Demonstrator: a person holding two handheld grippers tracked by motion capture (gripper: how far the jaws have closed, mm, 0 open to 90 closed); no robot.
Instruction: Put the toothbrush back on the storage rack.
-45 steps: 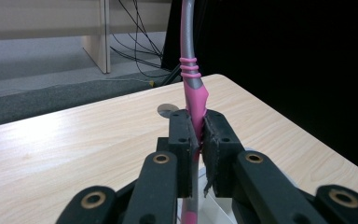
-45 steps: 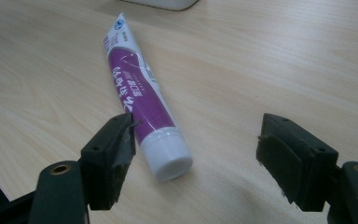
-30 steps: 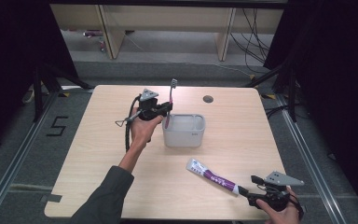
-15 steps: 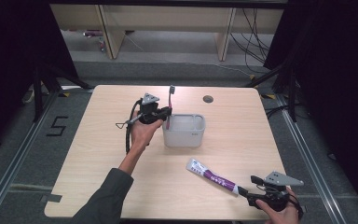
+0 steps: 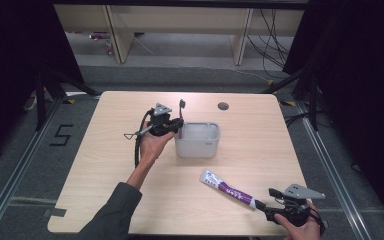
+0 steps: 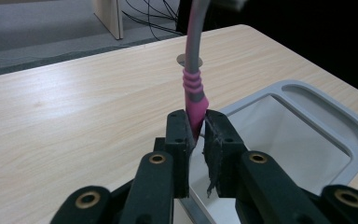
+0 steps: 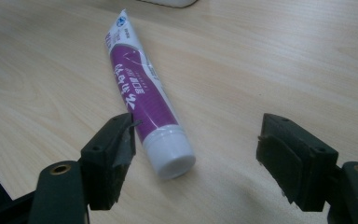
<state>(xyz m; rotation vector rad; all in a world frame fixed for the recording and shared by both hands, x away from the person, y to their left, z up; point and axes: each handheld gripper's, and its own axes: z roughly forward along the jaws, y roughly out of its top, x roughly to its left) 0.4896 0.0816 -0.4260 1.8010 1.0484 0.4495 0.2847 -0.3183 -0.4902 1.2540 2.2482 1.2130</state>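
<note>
Pink rubber marks the lower handle of the toothbrush (image 6: 195, 100), and that is where the left gripper (image 6: 196, 133) clamps it, jaws closed narrow on the tapered end. The brush stands nearly upright, its head up, over the near-left corner of the grey container (image 6: 317, 135) on the wooden table (image 6: 74, 107).

Risk, as judged: the grip falls on the taper, close to the handle's tip. A small twist of the hand could let the brush pivot or slide out and drop outside the rim instead of into the compartment. Released from this height, it might also tip against the wall and fall back out.

The right gripper (image 7: 196, 147) has its jaws spread wide and empty, low over the table. The capped end of the purple toothpaste tube (image 7: 137, 98) lies between them, nearer the left jaw. Closing from this offset could push the cap aside rather than trap it.

Not determinable: the brush head is cut off at the top of the left gripper view and too small to read from the high view. The container's floor is partly hidden behind the jaws. The tube's lettering cannot be made out.
</note>
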